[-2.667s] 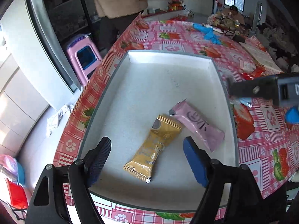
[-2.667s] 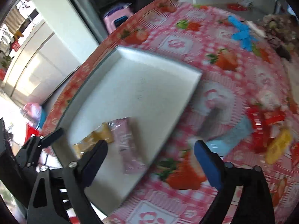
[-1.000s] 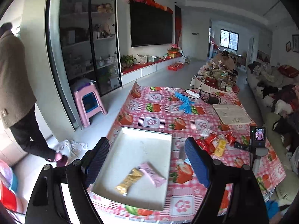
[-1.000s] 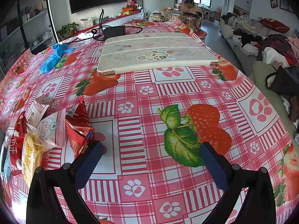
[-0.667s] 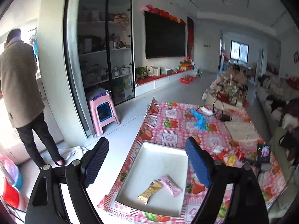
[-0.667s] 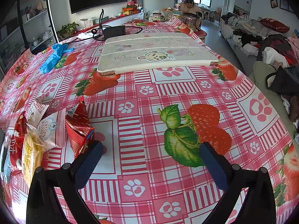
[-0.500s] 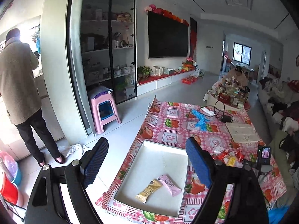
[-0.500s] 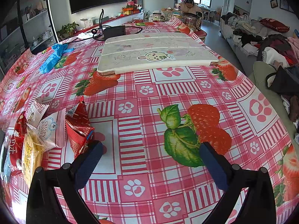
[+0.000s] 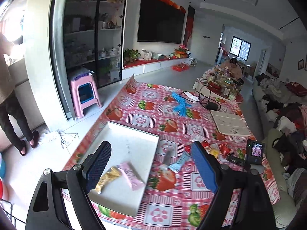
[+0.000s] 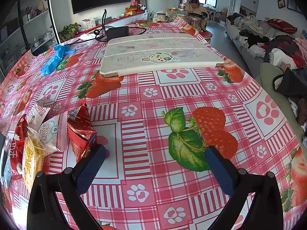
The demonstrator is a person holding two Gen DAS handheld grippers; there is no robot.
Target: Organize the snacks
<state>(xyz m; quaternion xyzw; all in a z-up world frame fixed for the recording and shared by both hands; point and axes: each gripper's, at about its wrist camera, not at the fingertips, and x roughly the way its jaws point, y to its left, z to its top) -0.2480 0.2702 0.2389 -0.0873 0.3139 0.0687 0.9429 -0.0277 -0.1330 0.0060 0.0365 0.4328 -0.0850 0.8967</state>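
Snacks awaited sorting: two packets (image 9: 122, 174) lay in the white tray (image 9: 132, 134), others heaped (image 10: 34, 140) near the right gripper (image 10: 153, 164); both it and the raised left gripper (image 9: 151, 164) gaped empty.

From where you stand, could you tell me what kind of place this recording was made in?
Most likely a home living room: a large wall-mounted television, a sofa piled with clothes, and a table under a strawberry-print tablecloth holding a tray and snack packets.
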